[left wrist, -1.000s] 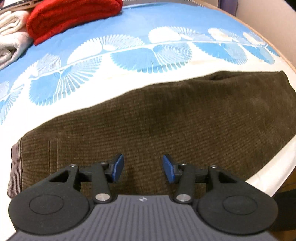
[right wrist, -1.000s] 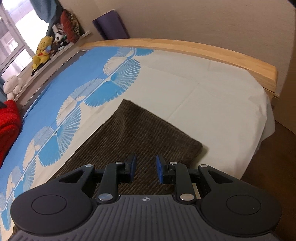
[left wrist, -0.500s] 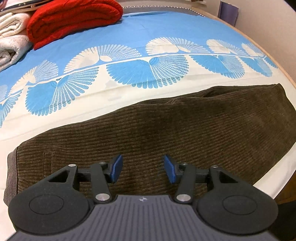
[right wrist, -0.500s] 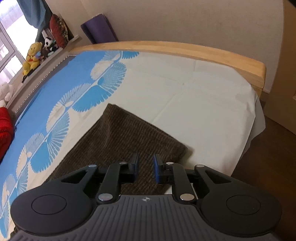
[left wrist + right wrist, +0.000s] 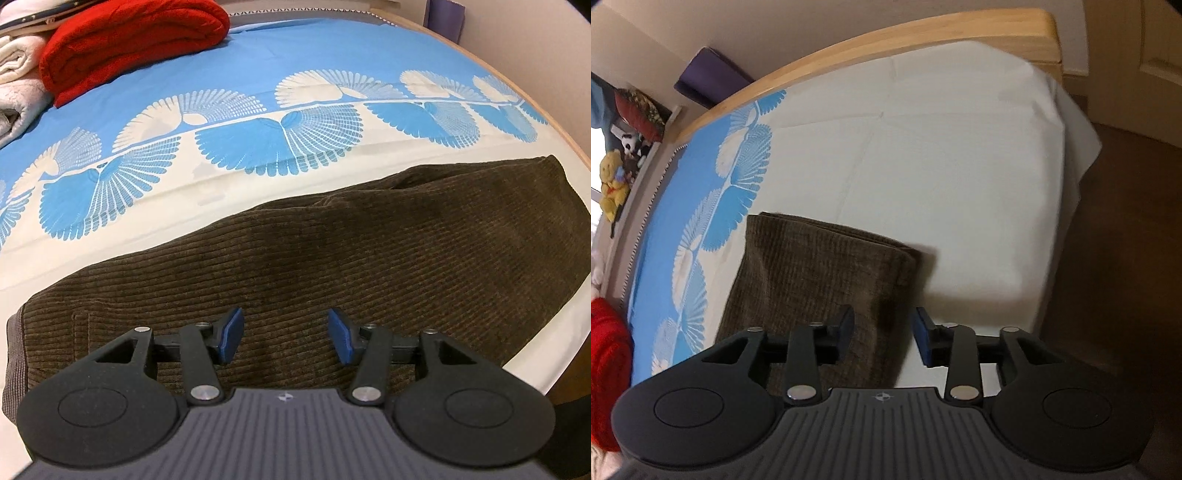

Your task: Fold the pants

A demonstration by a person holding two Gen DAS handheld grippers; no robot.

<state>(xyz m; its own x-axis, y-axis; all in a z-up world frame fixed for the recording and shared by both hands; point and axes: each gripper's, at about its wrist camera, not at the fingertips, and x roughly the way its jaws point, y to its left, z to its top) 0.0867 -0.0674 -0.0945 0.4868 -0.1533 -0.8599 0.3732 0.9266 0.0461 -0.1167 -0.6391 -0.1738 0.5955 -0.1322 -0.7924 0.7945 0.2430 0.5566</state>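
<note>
Dark brown corduroy pants (image 5: 332, 266) lie flat along the near edge of a bed, legs stacked, waistband at the left (image 5: 14, 354). My left gripper (image 5: 284, 336) is open and empty, just above the pants near the waist end. The right wrist view shows the leg-cuff end of the pants (image 5: 820, 273). My right gripper (image 5: 884, 332) is open and empty, hovering over the cuff end near its right edge.
The bed has a blue and white fan-print sheet (image 5: 280, 140) and a white area (image 5: 942, 184). A folded red blanket (image 5: 129, 40) and white towels (image 5: 18, 85) lie at the far left. A wooden bed frame (image 5: 886, 40) and brown floor (image 5: 1126, 258) border the bed.
My right gripper has opened wider and swung right, toward the cuff edge. My left gripper has stayed open and shifted slightly over the waist end.
</note>
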